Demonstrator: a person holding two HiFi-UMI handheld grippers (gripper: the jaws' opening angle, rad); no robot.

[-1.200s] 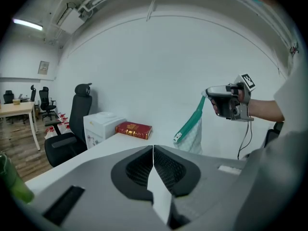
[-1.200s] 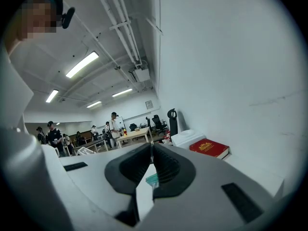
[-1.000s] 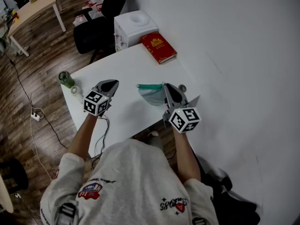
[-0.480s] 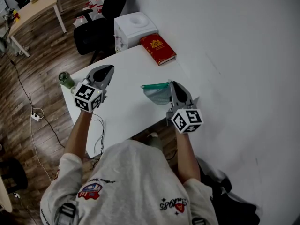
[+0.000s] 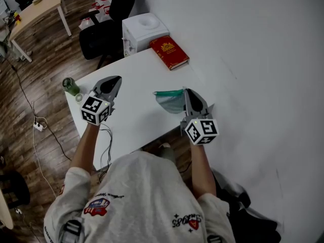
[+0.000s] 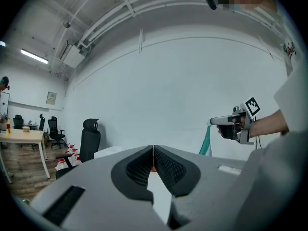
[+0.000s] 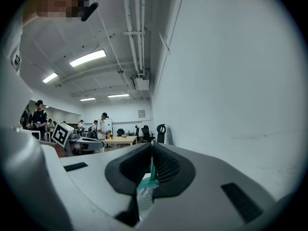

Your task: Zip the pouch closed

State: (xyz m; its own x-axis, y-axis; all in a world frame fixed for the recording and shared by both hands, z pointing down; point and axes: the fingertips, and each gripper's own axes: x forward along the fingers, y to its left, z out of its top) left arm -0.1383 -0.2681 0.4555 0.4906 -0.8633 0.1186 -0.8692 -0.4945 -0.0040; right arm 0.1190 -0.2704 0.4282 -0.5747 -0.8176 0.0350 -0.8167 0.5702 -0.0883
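A clear pouch with a green zip strip along its top hangs above the white table, and my right gripper is shut on its right end. The right gripper view shows the green strip and clear film of the pouch pinched in my right gripper. My left gripper is lifted over the table's left part, shut with nothing in it, well apart from the pouch. From the left gripper view, my left gripper has its jaws together, and the pouch hangs at the far right.
A red book lies at the table's far corner, beside a white box. A green can stands at the left edge. A black chair is behind the table. A white wall runs along the right.
My left gripper has risen and shifted left, away from the pouch. My right gripper has carried the pouch slightly right.
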